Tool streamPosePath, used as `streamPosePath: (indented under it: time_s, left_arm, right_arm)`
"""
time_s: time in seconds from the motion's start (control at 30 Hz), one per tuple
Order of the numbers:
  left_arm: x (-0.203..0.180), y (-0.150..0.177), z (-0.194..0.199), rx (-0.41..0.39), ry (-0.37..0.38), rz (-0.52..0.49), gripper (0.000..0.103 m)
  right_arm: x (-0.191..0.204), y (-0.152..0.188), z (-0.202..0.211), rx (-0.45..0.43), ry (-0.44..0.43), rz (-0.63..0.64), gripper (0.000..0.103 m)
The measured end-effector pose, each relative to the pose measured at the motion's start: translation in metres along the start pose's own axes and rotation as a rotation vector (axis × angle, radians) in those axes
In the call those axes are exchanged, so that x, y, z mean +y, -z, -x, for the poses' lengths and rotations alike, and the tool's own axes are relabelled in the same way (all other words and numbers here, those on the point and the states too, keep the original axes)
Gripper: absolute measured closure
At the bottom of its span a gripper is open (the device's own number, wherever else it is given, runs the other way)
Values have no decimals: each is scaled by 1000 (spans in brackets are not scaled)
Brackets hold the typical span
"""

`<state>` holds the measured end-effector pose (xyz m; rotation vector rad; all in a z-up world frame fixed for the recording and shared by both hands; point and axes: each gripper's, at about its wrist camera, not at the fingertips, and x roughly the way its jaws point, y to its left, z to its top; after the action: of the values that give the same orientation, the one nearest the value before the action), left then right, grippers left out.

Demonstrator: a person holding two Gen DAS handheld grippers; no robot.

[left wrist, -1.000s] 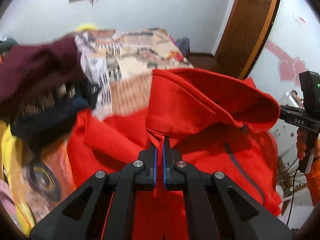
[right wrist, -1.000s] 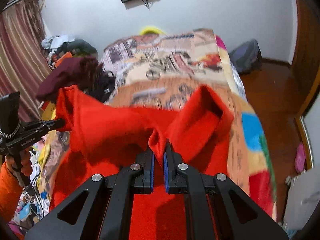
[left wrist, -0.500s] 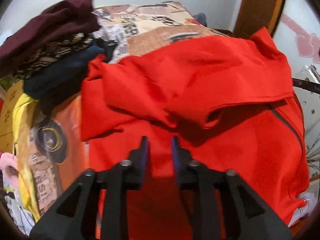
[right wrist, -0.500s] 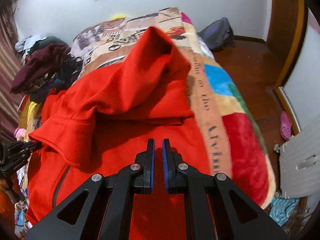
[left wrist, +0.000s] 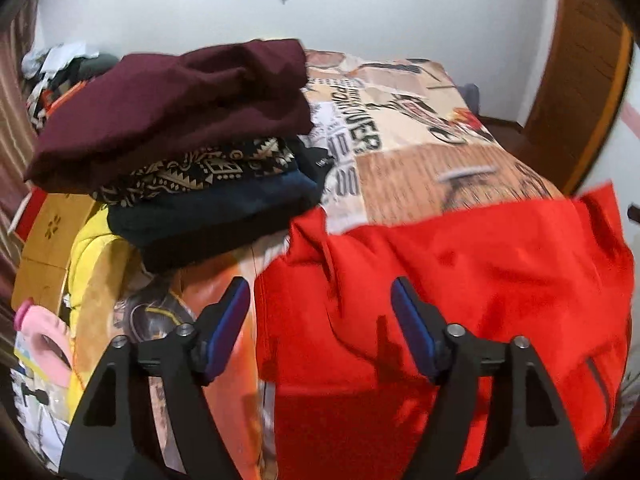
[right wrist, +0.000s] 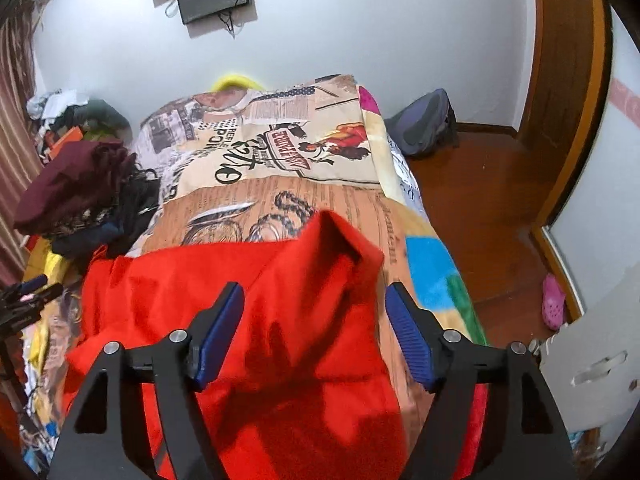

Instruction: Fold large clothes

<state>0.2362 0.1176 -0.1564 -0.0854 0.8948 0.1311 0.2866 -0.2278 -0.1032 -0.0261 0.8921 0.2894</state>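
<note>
Stack of folded clothes (left wrist: 176, 152) occupies the bed's left side, just beside the red hoodie (left wrist: 460, 280); left gripper (left wrist: 320, 324) stands over the hoodie's left edge, jaws just opened wide, pads clear of cloth, nothing held; hoodie lies flat on the printed bedspread (right wrist: 280, 152), long axis running across the bed between both grippers; right gripper (right wrist: 314, 330) stands over the raised right corner, jaws likewise just opened, empty, and judged nearer that corner; bare bedspread beyond gives room; bed edge (right wrist: 448, 280) limits rightward travel.
</note>
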Motion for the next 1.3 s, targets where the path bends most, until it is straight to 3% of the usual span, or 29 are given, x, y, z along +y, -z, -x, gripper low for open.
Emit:
streamPosePath:
  time_s: [0.2,0.33,0.5,0.63,0.7,0.8,0.87,0.93,1.0,1.2,1.3]
  left_arm:
    - [14,-23,-69,100,4,98,27]
    - [22,-24,-102,128,-72,129,27]
    - [46,-16,-103,85,-144,188,27]
    - [69,3,-92,77,-239,201,27]
    - [83,15,-91,98,-304,210,27]
    - [106,39,-91,172,-321,241,27]
    - [117,48,-84,186,-317,256,27]
    - [123,51,-73,170,-302,270,27]
    - [125,47,-57,140,-260,284,27]
    - [98,16,-33,63,-101,263,26]
    - [80,1,-32,36,4,258,19]
  right_arm:
    - [4,-14,-47,70,32,1,33]
    - [-8,-12,-67,105,90,-3,33]
    - [-36,-6,-69,109,136,-29,33]
    - [-56,5,-63,122,73,-98,36]
    - [-58,10,-59,113,64,-111,37]
    - [-63,18,-45,93,60,-126,38]
    - [-65,18,-39,82,69,-138,38]
    - [-70,17,-27,43,163,-143,36]
    - [-78,14,-19,27,184,-148,35]
    - [-85,7,0,50,38,-204,35]
    - [-76,5,-5,64,-51,-222,34]
